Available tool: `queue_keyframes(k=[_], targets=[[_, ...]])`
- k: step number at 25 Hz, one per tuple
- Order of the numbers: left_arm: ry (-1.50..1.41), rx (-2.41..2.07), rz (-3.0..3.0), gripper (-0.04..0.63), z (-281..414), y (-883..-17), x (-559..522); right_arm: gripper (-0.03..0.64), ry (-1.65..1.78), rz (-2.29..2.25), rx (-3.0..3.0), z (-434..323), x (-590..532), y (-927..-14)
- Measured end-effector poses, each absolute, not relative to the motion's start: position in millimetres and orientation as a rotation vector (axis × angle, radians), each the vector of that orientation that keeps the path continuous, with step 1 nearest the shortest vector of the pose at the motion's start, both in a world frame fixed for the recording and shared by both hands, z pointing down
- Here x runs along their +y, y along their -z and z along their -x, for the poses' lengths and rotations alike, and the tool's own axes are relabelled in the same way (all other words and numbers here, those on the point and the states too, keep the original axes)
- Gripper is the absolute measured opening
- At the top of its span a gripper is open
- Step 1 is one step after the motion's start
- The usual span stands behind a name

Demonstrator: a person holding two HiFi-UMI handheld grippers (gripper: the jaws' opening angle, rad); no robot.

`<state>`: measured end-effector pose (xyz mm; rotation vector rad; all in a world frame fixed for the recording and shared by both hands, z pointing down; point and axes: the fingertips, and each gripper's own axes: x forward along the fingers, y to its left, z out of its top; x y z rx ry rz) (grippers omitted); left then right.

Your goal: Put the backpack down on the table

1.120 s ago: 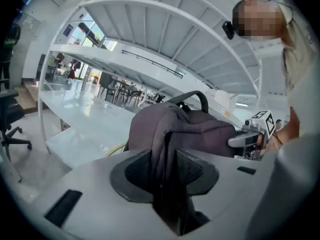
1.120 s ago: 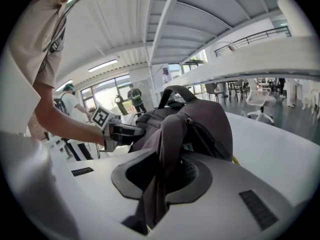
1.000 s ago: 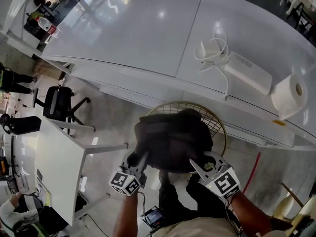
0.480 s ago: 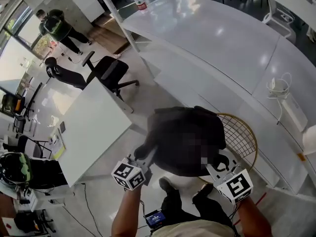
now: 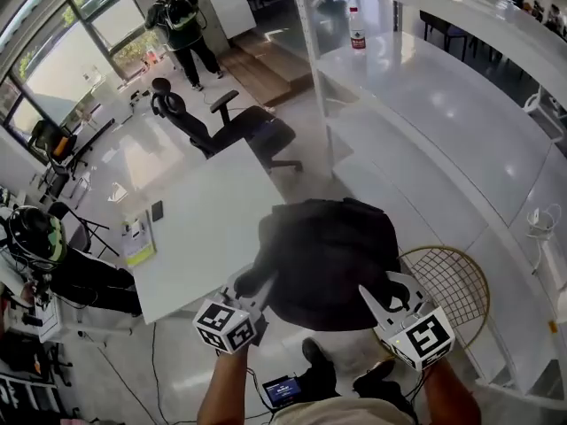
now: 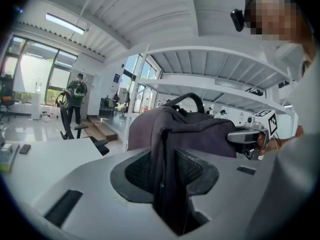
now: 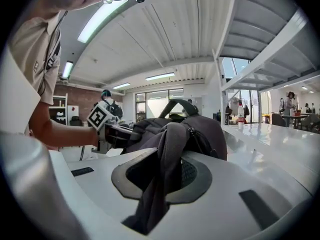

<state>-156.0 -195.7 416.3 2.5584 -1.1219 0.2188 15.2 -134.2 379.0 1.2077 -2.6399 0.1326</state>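
Note:
A dark backpack (image 5: 328,259) hangs in the air between my two grippers, over the floor beside the small white table (image 5: 199,228). My left gripper (image 5: 250,289) is shut on a fold of its fabric at the bag's left side; in the left gripper view the backpack (image 6: 187,129) fabric runs down between the jaws. My right gripper (image 5: 383,292) is shut on the backpack (image 7: 175,134) at its right side, a strip of cloth pinched between the jaws. The bag's top handle (image 6: 192,101) stands up.
A gold wire chair (image 5: 447,282) stands right of the bag. A long curved white counter (image 5: 461,113) with a bottle (image 5: 357,30) runs along the right. A black office chair (image 5: 239,131) stands beyond the small table. People stand at the back and at the left.
Both grippers have lifted the backpack off the wire chair and swung it left toward the small white table. The view has turned left with them.

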Motion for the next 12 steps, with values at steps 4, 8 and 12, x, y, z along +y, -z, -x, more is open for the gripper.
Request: queue_keyframes(k=[4,8,12], targets=[[-0.220,-1.214,-2.547,0.124,224.9,-392.6,-209.6,0.077,-0.102,-1.136,-2.691,49.5,-160.1,-358.3],[-0.200,-1.293,-2.509,0.124,290.0,-382.9,-217.6,0.077,-0.079,-1.051,-2.720,110.9,-181.6,-350.5],[-0.187,-1.381,-2.459,0.124,350.3,-378.1,-222.2,0.077,-0.087,-0.964,-2.747,167.9,-202.9,-347.0]])
